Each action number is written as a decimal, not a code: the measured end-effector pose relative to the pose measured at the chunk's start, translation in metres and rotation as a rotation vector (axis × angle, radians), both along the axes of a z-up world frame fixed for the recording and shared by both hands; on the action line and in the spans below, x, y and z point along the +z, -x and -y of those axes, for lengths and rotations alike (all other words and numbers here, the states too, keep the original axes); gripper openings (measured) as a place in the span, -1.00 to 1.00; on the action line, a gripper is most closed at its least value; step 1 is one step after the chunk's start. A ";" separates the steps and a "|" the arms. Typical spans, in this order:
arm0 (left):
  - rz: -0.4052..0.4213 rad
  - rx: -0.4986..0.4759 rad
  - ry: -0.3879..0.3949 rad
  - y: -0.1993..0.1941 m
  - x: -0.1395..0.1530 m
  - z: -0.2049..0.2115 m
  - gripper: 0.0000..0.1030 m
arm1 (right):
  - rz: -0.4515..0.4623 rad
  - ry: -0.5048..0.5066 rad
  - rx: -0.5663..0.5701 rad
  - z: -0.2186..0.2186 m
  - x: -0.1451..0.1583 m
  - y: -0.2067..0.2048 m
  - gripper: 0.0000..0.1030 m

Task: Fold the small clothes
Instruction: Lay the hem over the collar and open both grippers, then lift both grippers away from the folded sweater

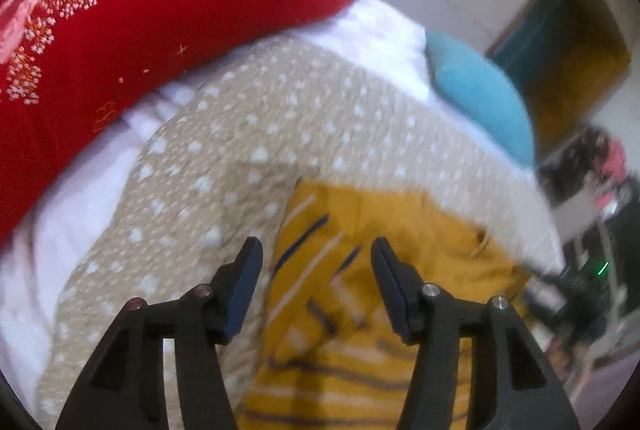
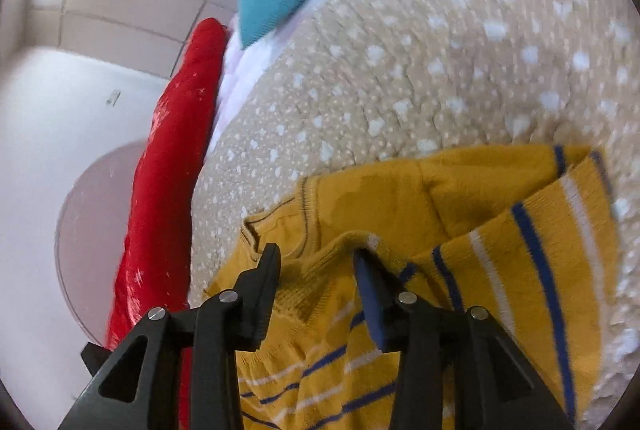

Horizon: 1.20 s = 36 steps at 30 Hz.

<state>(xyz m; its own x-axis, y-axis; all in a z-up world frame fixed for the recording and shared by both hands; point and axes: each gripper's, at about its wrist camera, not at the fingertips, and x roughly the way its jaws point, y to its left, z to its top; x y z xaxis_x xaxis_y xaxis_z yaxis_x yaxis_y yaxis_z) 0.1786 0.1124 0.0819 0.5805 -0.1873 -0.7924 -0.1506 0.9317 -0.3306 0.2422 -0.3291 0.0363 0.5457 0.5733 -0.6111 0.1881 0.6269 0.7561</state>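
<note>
A small mustard-yellow sweater with blue and white stripes lies on a beige blanket with white spots. My left gripper is open just above the sweater, its jaws apart over the striped part. In the right wrist view the sweater is partly folded, one striped part lying over the plain yellow body. My right gripper is open, its jaws either side of a raised ridge of the sweater's fabric near the neck.
A red embroidered pillow lies at the left, also in the right wrist view. A teal cushion sits on the white sheet beyond the blanket. Furniture and clutter stand past the bed's right edge.
</note>
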 end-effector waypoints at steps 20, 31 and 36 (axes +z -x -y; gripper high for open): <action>-0.105 -0.057 -0.078 -0.058 -0.078 0.003 0.28 | 0.019 0.303 0.065 -0.019 -0.008 -0.021 -0.12; -0.046 0.150 -0.002 0.000 -0.030 -0.070 0.29 | 0.021 0.381 -0.107 0.088 0.044 0.032 0.03; 0.009 0.177 -0.443 0.058 0.024 -0.082 0.29 | 0.012 0.806 -0.121 0.154 0.107 0.097 0.03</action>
